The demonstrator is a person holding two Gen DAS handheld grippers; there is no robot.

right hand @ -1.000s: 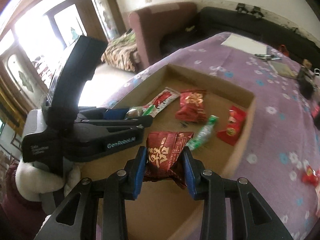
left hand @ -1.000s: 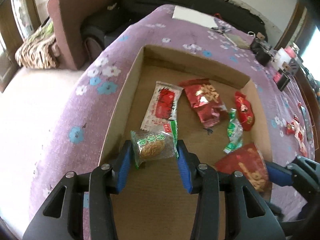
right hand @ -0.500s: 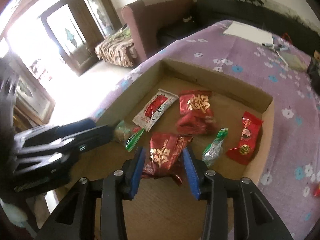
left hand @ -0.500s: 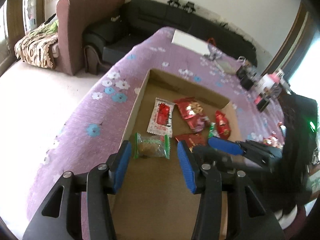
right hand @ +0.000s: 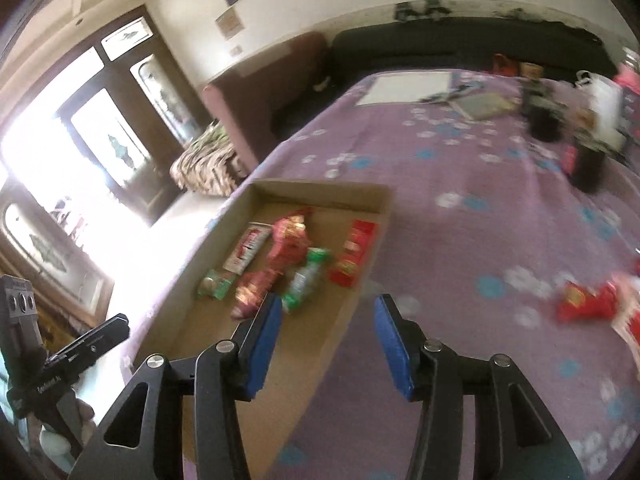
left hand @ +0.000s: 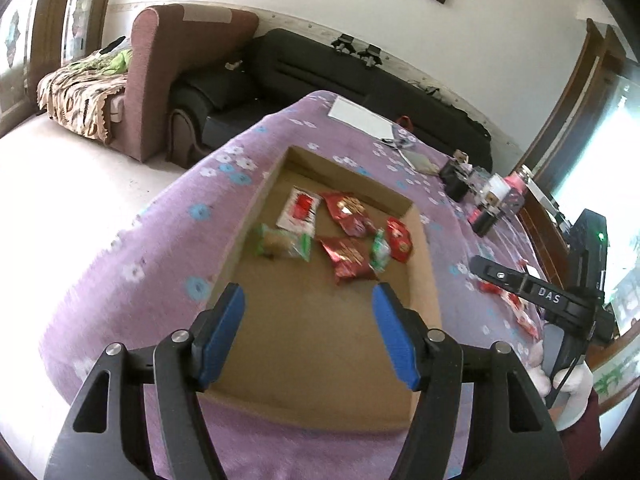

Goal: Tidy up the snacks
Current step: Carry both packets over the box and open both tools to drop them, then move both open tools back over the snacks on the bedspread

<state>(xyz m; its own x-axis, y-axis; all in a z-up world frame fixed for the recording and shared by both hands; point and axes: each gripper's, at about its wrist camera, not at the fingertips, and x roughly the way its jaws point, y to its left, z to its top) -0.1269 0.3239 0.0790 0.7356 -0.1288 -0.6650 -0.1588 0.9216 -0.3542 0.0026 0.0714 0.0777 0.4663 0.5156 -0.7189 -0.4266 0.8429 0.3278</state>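
A shallow cardboard box (left hand: 422, 248) sits on the purple flowered tablecloth and holds several snack packets. Among them are a green cake packet (left hand: 282, 243), a red packet (left hand: 348, 258) and a white-and-red packet (left hand: 300, 210). My left gripper (left hand: 308, 302) is open and empty above the box's near end. My right gripper (right hand: 326, 314) is open and empty above the box's right wall (right hand: 356, 280). Loose red snacks (right hand: 588, 302) lie on the cloth to the right of the box. The same box contents show blurred in the right wrist view.
Dark bottles and small items (right hand: 560, 120) stand at the table's far right. A white sheet (left hand: 360, 116) lies at the far end. A brown armchair (left hand: 160, 84) and black sofa (left hand: 360, 76) stand beyond the table.
Both grippers let go of their packets, the green cake and the red bag, which now lie in the box. Both have opened and pulled back and up; the right one swung toward the right.
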